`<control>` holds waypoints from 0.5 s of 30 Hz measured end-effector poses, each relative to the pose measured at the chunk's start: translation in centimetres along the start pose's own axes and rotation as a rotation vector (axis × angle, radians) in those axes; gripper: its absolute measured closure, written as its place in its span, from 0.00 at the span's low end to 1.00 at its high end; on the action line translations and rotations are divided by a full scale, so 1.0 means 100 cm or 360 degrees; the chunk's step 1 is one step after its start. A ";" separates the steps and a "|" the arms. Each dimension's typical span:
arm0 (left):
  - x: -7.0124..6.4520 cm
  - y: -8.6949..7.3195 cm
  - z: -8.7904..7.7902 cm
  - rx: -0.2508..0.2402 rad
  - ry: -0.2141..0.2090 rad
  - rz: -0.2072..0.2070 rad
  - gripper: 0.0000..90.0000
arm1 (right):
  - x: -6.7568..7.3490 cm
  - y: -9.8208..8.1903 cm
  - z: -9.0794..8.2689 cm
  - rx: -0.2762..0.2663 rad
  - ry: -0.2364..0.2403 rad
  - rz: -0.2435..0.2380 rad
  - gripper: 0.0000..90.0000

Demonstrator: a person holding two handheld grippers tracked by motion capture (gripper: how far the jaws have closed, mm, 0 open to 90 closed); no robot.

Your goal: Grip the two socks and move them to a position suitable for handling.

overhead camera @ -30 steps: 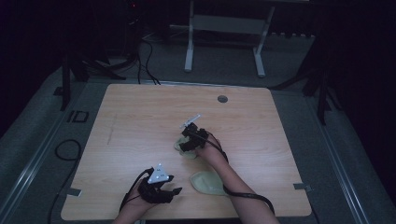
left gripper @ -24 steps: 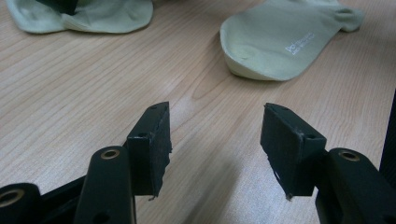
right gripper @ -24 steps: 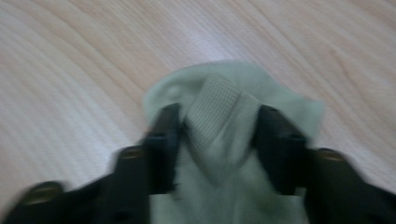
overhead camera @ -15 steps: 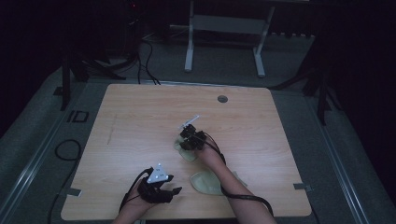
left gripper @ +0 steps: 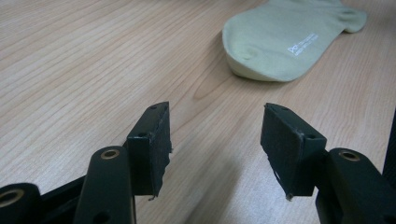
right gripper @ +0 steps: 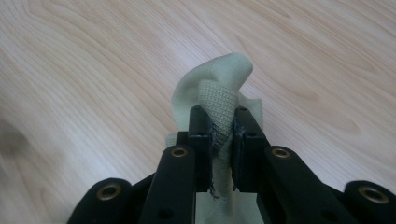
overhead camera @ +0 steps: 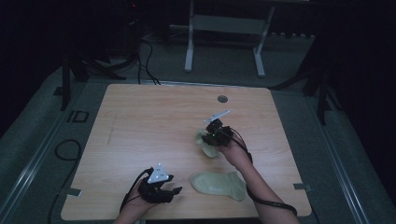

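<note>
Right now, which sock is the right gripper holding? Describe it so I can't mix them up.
On the wooden table, look right of centre at the right gripper. The held sock is pinched there, bunched and lifted. The flat sock lies spread near the front edge, ungripped.

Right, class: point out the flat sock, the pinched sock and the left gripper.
flat sock [overhead camera: 219,185], high view, middle of its foot
pinched sock [right gripper: 219,105], right gripper view, ribbed cuff above the fingers
left gripper [left gripper: 215,140], left gripper view, gap midway between its fingertips

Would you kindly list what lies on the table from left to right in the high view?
Left gripper → flat sock → right gripper, shut on a second sock after closing its jaws.
</note>
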State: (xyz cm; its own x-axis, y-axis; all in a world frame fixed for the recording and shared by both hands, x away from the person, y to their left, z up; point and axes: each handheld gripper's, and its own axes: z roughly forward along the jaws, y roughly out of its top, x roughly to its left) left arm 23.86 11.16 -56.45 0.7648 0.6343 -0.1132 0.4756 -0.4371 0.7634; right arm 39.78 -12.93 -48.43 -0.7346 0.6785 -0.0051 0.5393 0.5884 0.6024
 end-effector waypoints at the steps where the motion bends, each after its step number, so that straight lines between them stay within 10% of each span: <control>1: 0.000 0.000 0.000 -0.0002 -0.0002 -0.0003 0.47 | -0.002 -0.003 -0.005 -0.0003 -0.0006 0.0013 0.89; 8: -0.001 0.001 0.000 -0.0011 0.0004 -0.0006 0.47 | -0.007 -0.026 -0.015 0.0010 -0.0027 0.0039 0.89; 15: 0.000 0.002 0.001 -0.0020 -0.0001 -0.0010 0.47 | -0.004 -0.051 0.016 0.0109 -0.0005 0.0087 0.86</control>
State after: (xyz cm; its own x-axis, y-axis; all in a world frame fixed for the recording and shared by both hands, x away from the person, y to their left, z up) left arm 23.97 11.01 -56.37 0.7623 0.6364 -0.1183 0.4747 -0.4253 0.7705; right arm 38.01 -15.47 -52.77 -0.7021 0.7117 0.0236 0.6055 0.5793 0.5457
